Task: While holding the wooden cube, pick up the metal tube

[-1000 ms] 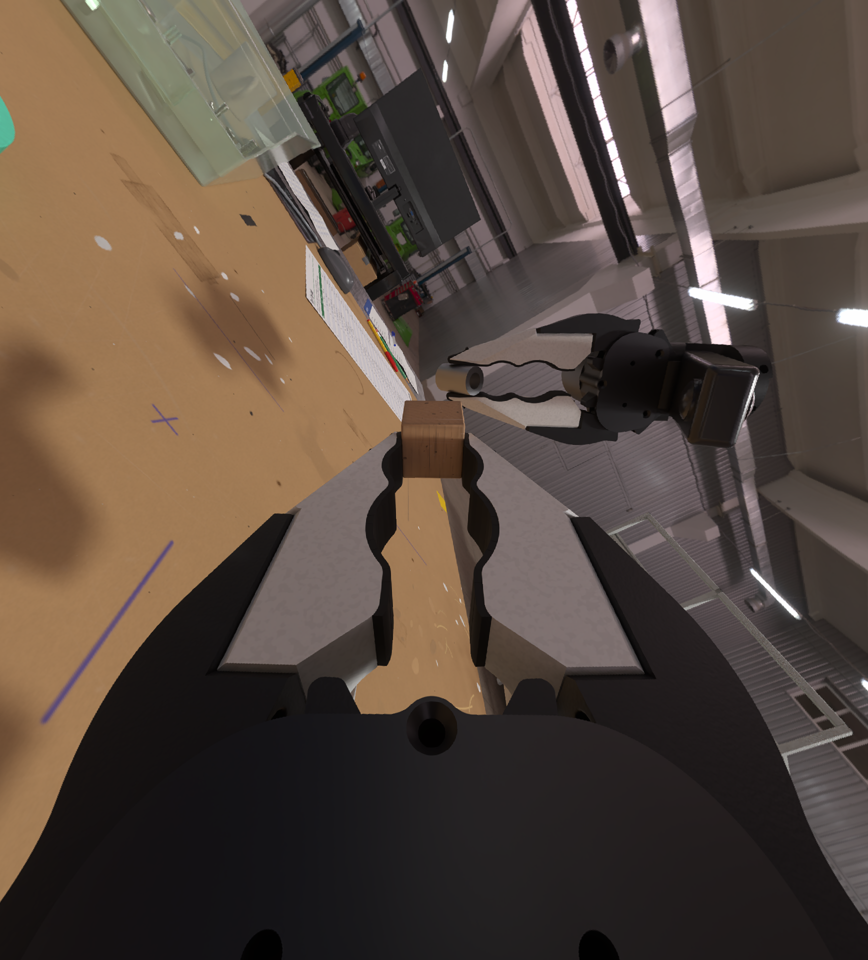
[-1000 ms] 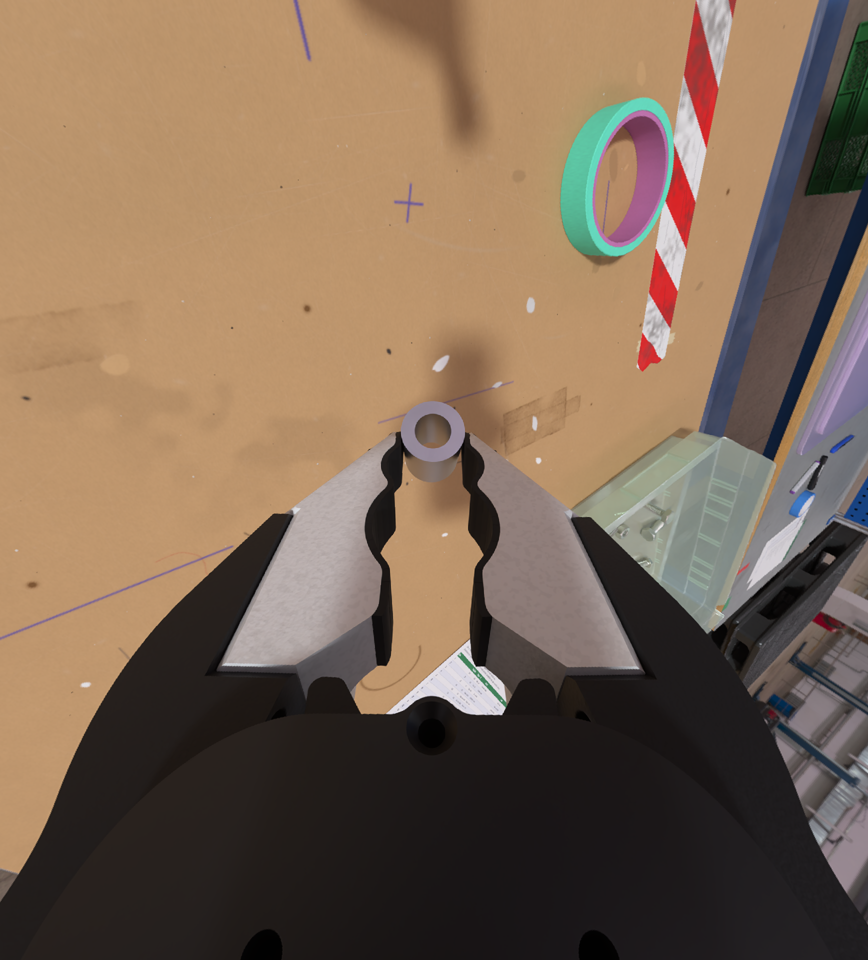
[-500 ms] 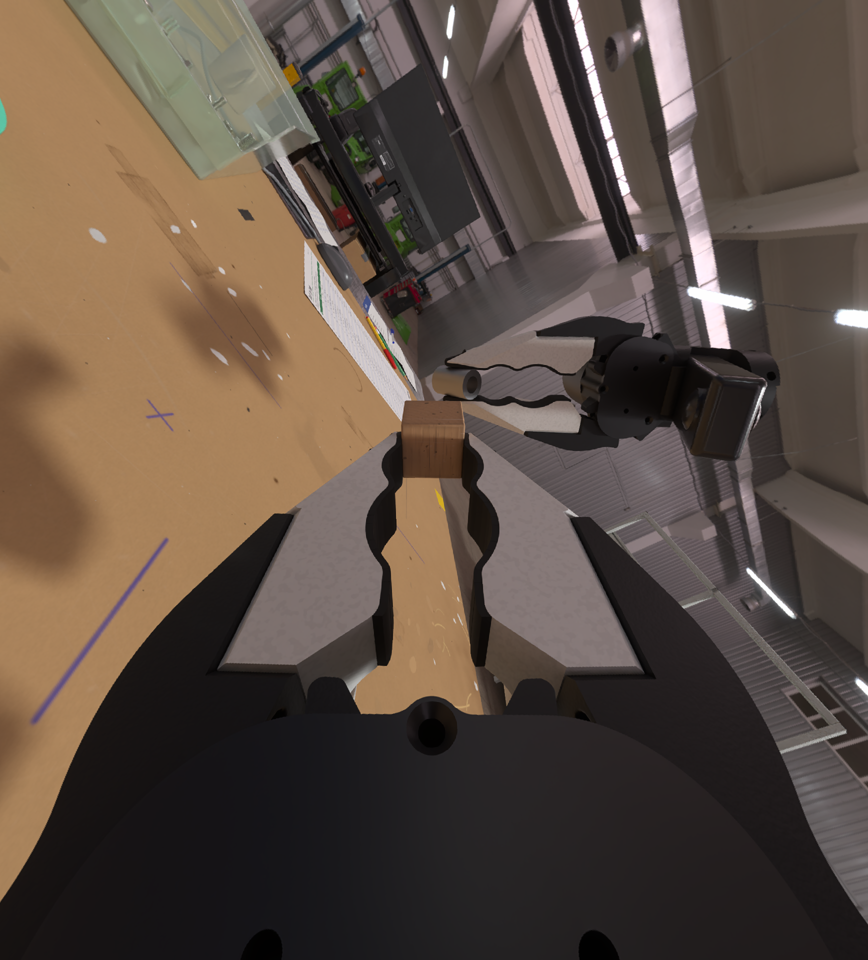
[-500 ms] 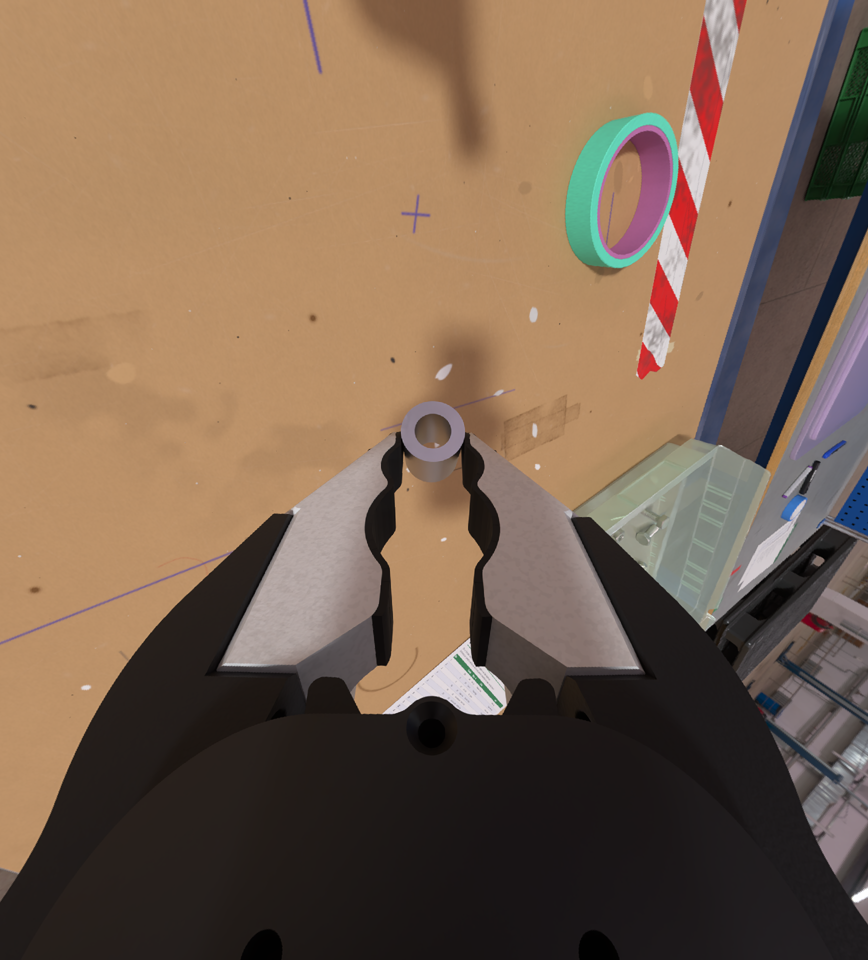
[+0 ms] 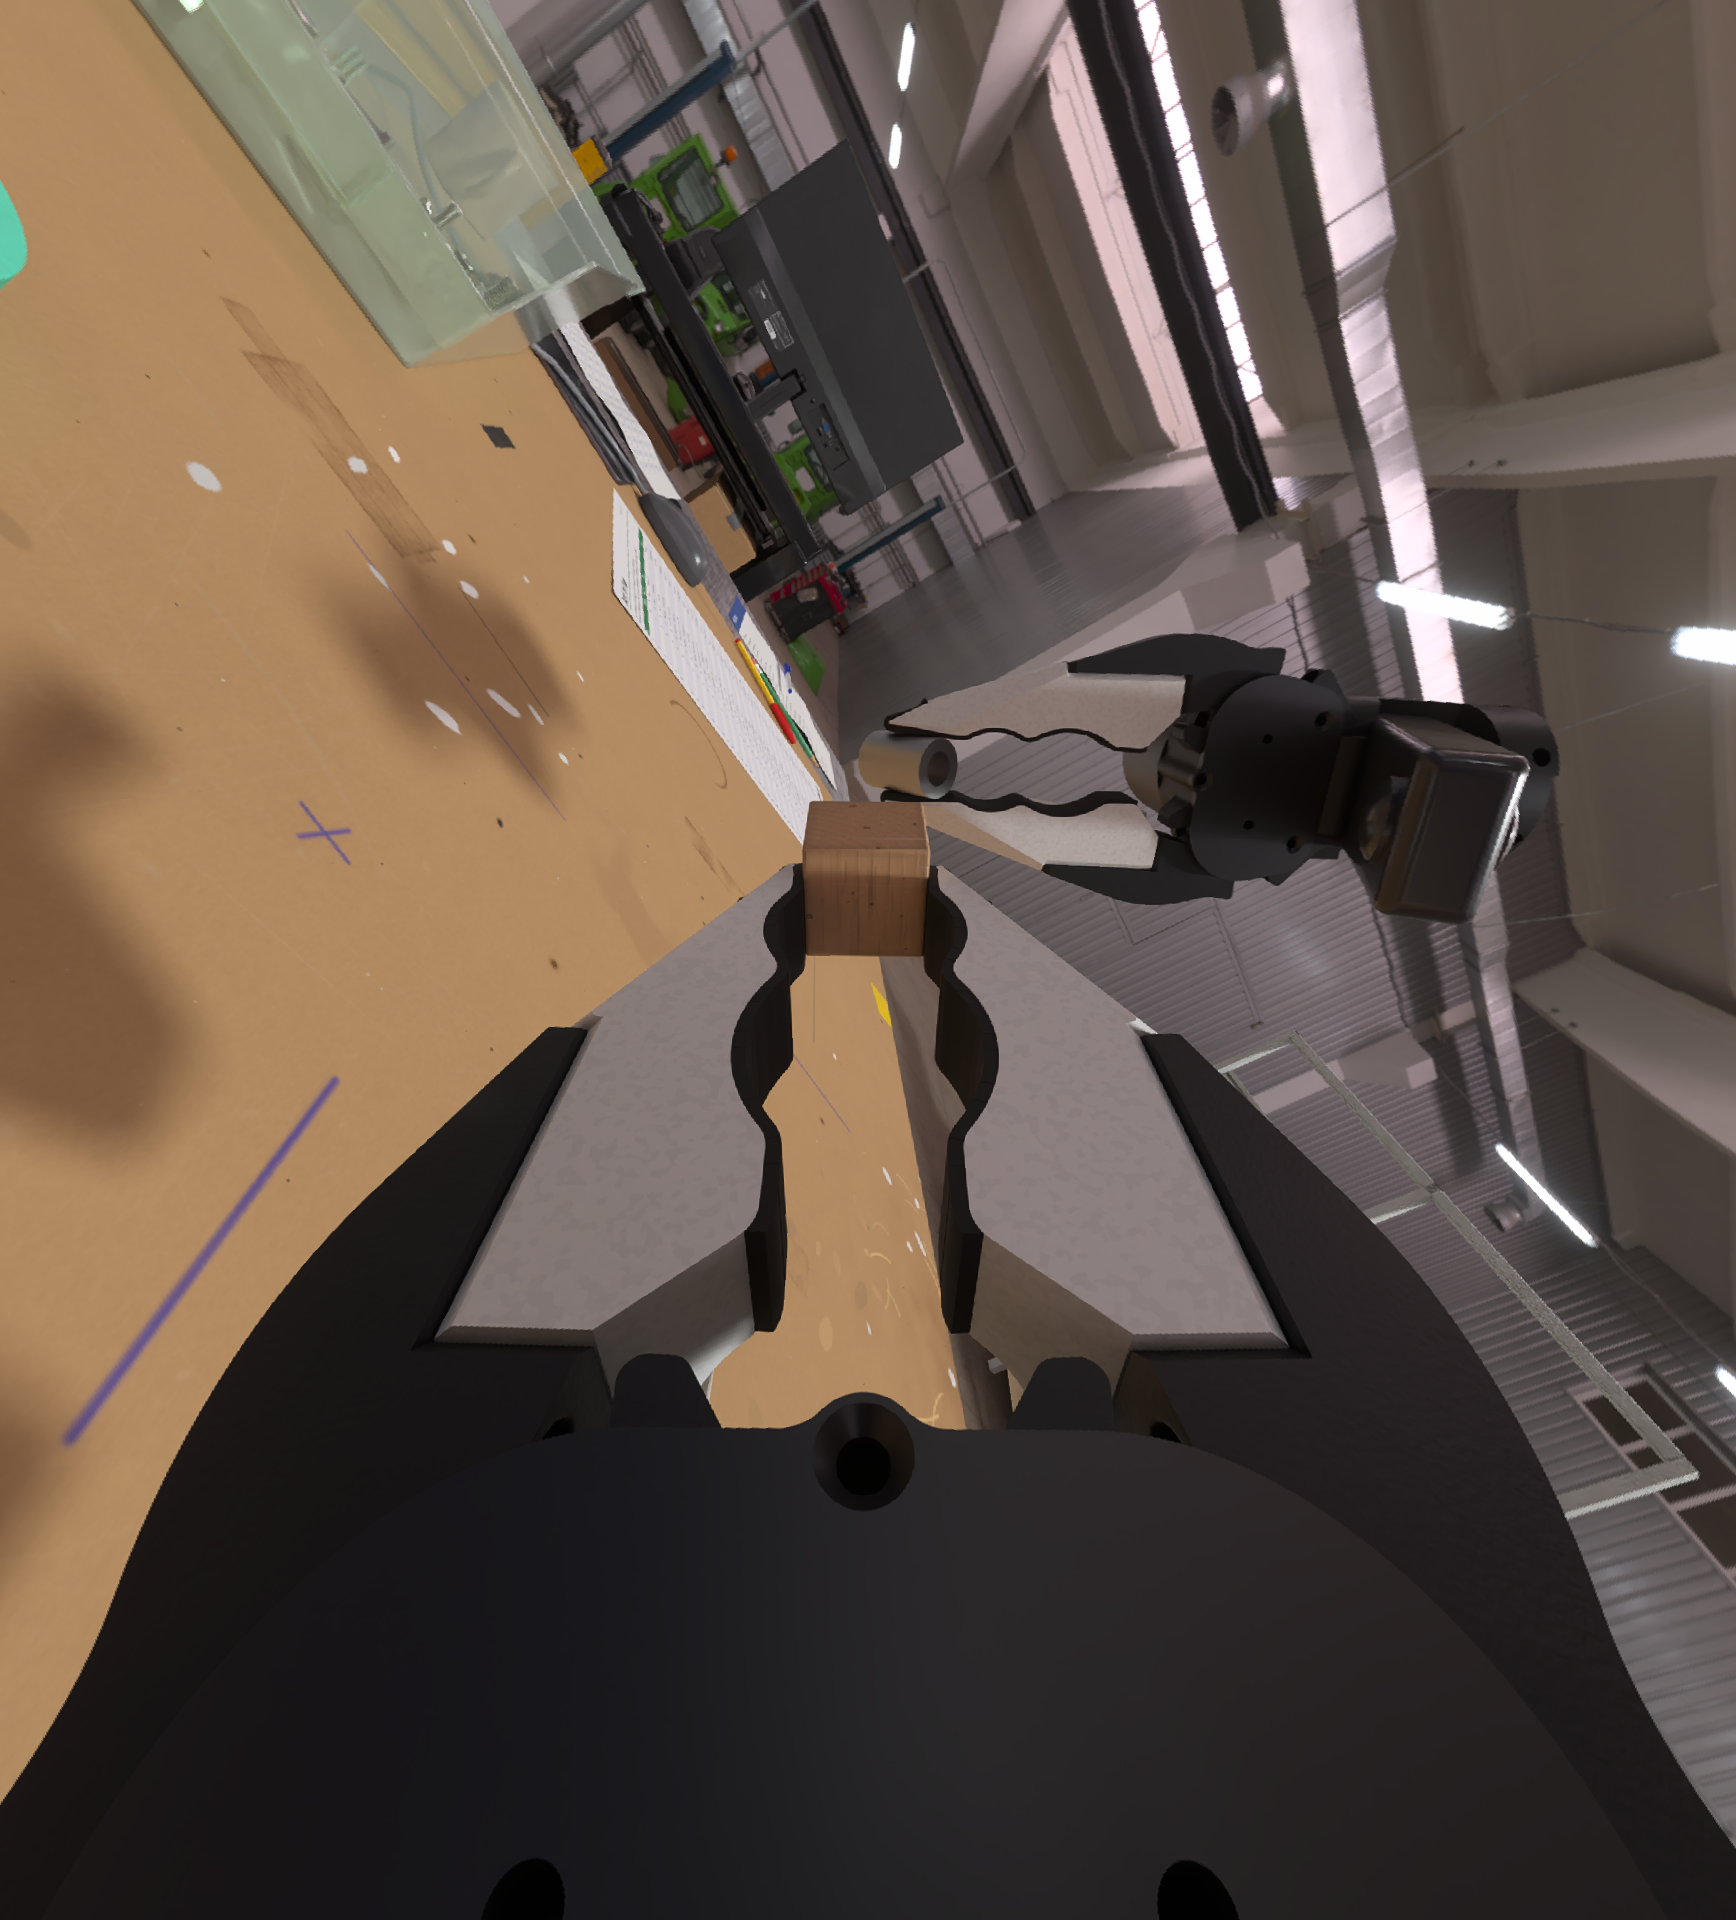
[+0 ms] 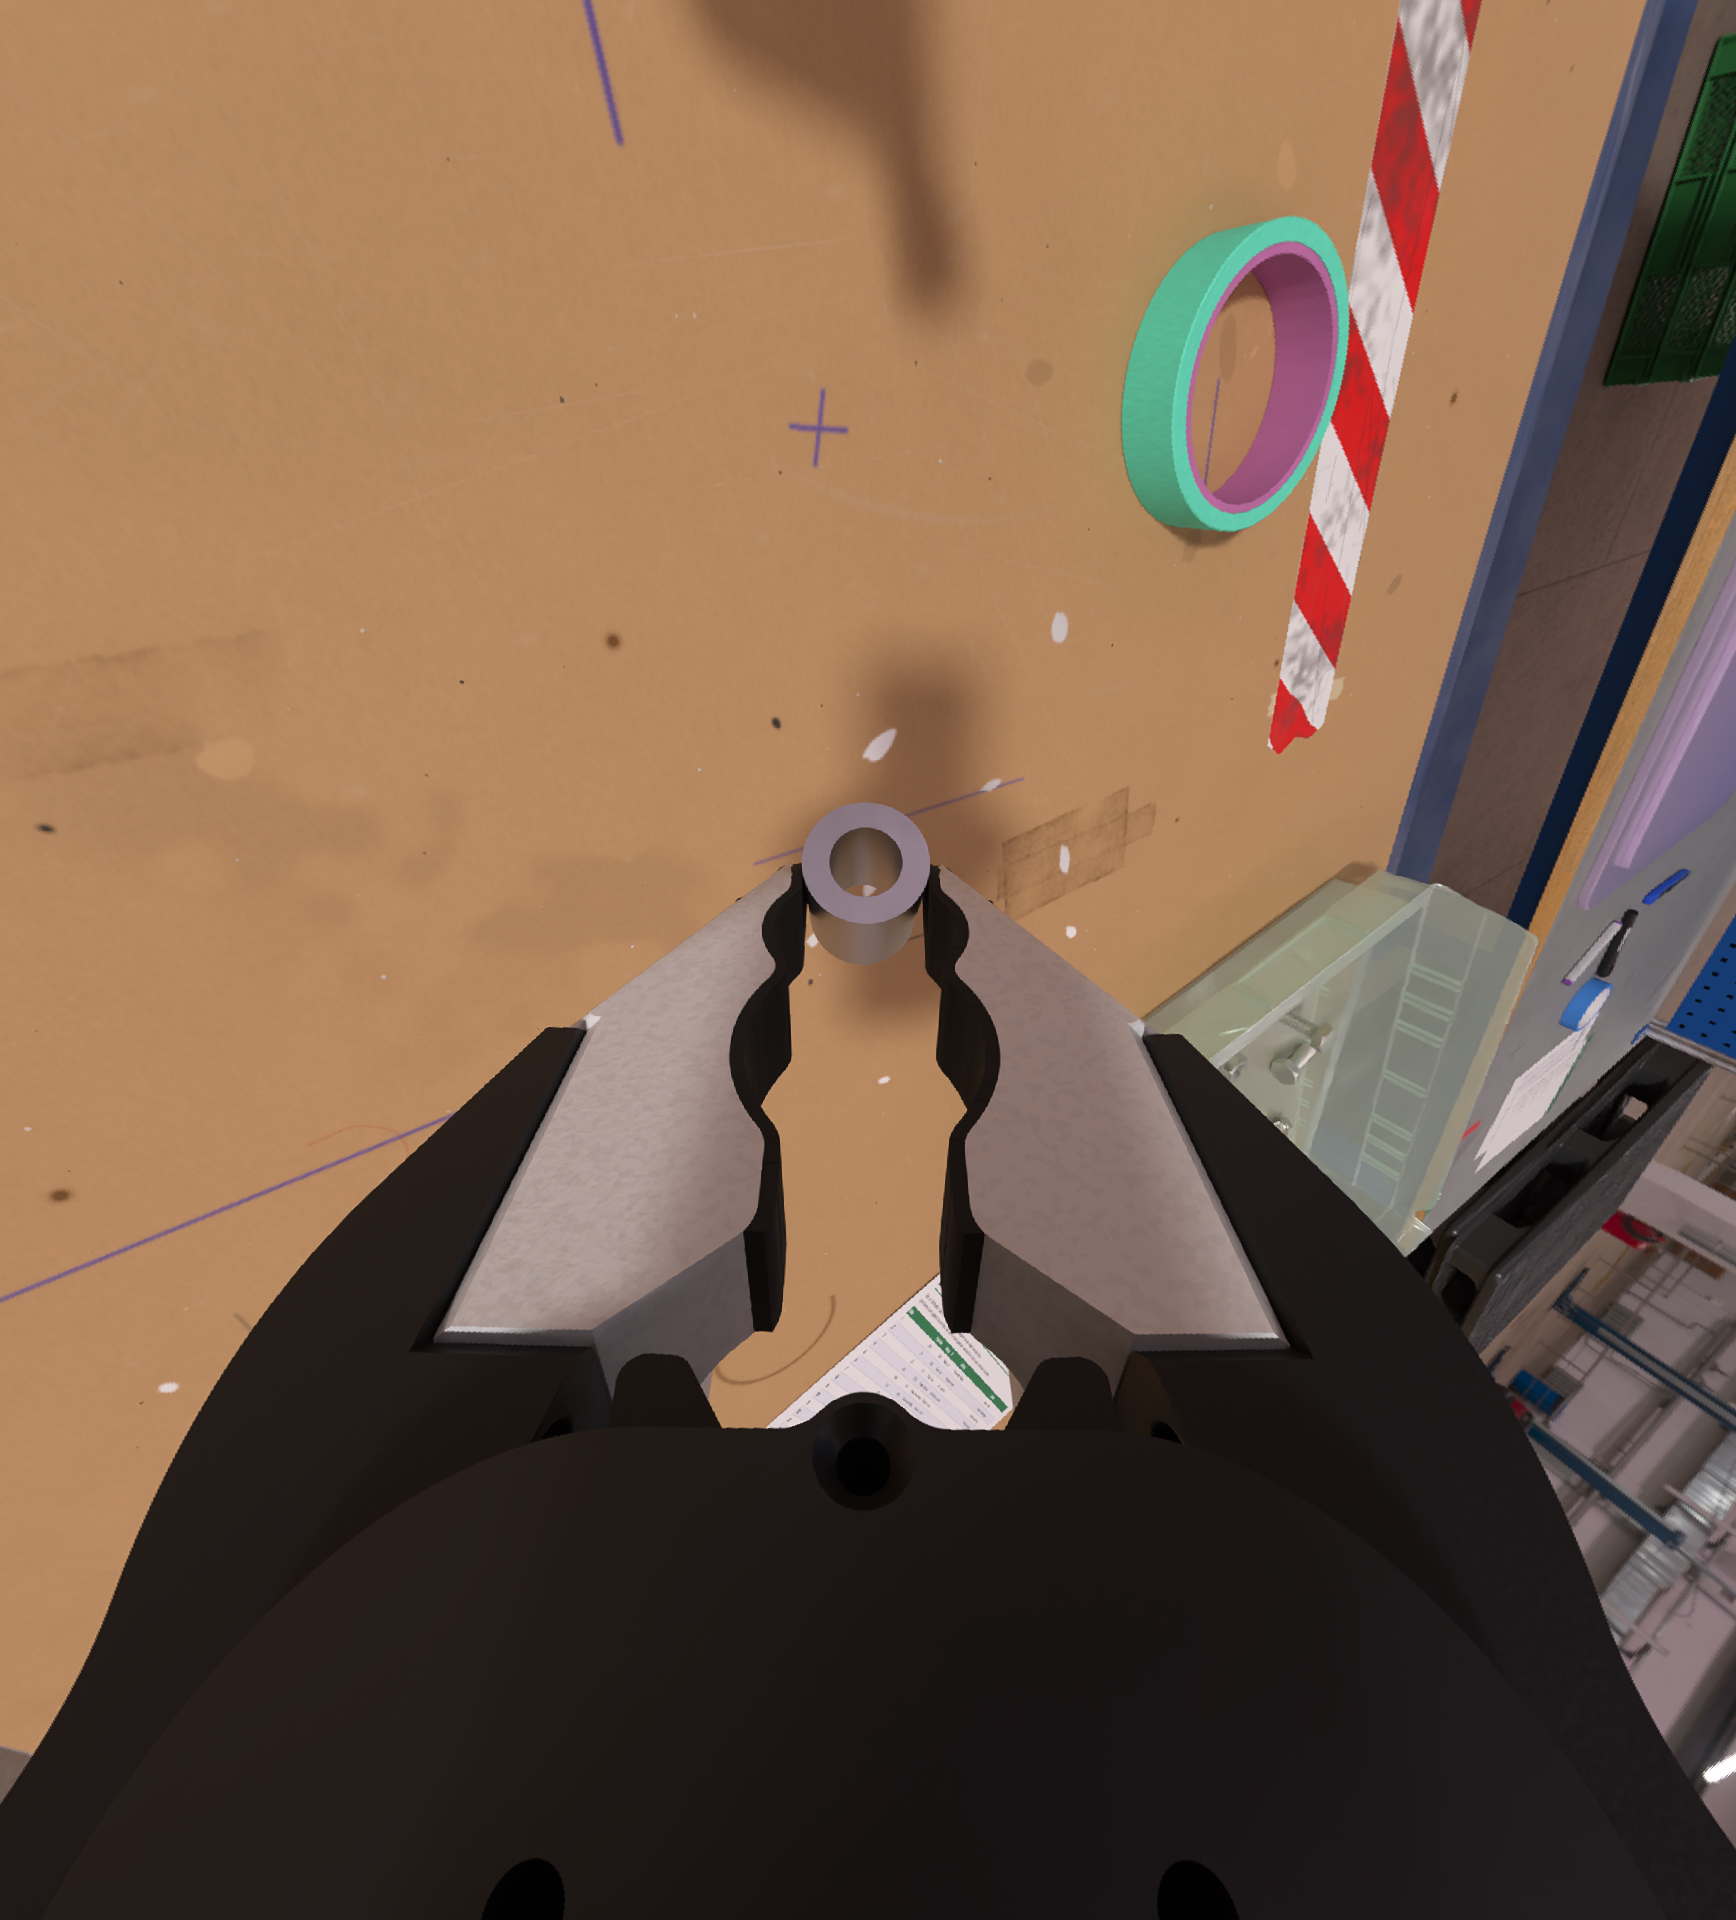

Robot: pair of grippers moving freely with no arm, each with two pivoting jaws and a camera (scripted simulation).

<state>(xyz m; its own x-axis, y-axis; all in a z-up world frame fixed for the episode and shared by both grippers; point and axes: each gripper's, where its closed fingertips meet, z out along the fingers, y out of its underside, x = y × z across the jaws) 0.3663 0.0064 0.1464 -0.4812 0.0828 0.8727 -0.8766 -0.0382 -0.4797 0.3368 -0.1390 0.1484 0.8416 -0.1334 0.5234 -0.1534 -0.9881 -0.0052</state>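
Observation:
My left gripper (image 5: pixel 864 894) is shut on a small wooden cube (image 5: pixel 864 883), held at its fingertips above the brown tabletop (image 5: pixel 220 779). My right gripper (image 6: pixel 864 894) is shut on a short grey metal tube (image 6: pixel 862 883), its open end facing the camera, held clear above the table with its shadow below. In the left wrist view the right gripper (image 5: pixel 905 764) hangs just beyond the cube, off the table, with the tube (image 5: pixel 908 764) between its tips.
A green tape roll with a purple core (image 6: pixel 1238 374) lies on the table by a red-and-white striped strip (image 6: pixel 1363 395). A clear plastic box (image 6: pixel 1363 1039) stands near the table edge, also in the left wrist view (image 5: pixel 407 166). A printed sheet (image 5: pixel 708 665) lies at the edge.
The right gripper with the tube has risen a little farther from the table and tilted slightly. The left gripper holds the cube nearly still.

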